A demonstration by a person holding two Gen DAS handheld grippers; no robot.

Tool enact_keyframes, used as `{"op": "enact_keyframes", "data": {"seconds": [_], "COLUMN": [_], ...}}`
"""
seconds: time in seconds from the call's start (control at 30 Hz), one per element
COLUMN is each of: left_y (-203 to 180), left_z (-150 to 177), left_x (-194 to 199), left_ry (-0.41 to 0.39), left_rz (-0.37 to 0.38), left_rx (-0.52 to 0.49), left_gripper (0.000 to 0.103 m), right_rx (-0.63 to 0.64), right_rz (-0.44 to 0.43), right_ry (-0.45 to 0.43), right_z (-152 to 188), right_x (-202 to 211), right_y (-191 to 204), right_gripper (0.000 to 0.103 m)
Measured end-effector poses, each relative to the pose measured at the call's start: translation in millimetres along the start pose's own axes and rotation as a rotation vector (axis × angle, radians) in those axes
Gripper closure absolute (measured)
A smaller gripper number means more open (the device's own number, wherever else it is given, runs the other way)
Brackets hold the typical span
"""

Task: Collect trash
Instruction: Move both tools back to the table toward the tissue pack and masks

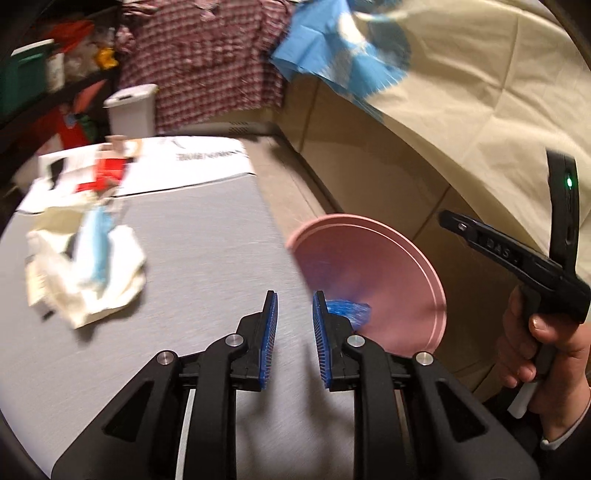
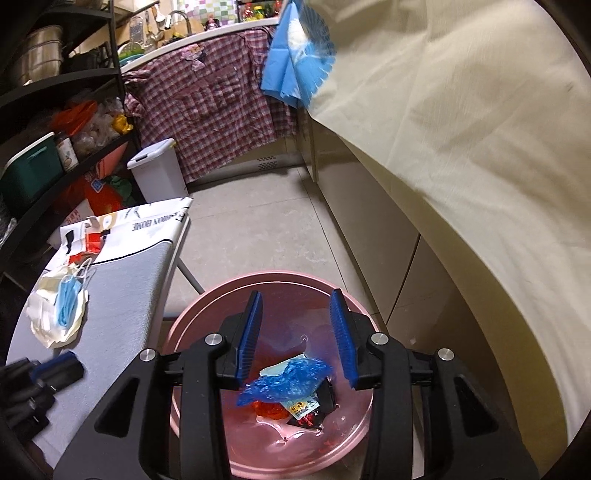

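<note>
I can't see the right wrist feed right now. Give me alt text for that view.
The open right gripper hangs over a pink bin holding a crumpled blue plastic wrapper and other wrappers. To the left, on a grey table, a blue face mask lies on crumpled white paper.

Home kitchen: sink counter, pot shelves.
</note>
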State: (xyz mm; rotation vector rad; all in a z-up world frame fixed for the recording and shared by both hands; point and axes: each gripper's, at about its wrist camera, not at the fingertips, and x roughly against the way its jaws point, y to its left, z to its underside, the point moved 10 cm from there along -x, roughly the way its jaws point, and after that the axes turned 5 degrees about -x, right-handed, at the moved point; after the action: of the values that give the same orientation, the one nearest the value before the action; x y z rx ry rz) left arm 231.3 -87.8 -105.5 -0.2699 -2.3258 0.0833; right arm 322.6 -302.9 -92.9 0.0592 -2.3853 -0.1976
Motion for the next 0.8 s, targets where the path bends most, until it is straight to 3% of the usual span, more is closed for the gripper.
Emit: {"op": "enact_keyframes", "data": {"seconds": [0.33, 0.5, 0.7, 0.8], "left_y": [89, 137, 194, 215], "left_z": [-6, -15, -12, 2], "left_x": [95, 131, 141, 129], "left_ry": [-0.066, -0.103, -0.144, -0.128], "left_rz": [-0.108, -0.158, -0.198, -0.186], "left_rx": [0.035, 0.063, 0.184, 0.282], "left_gripper": [0.083, 0.083, 0.083, 0.083], "right_rx": [0.009, 0.020, 0.067, 0.100], "right_rz": [-0.090, -0.176, -0.301, -0.337], "right_ry": [-0.054, -0.077, -0.060, -0.053], "right_z": [-1, -1, 11, 16], "right_x": [56, 74, 74, 67], "right_y": [33, 72, 137, 166], "right_gripper": [0.064, 0.065, 0.078, 0.079]}}
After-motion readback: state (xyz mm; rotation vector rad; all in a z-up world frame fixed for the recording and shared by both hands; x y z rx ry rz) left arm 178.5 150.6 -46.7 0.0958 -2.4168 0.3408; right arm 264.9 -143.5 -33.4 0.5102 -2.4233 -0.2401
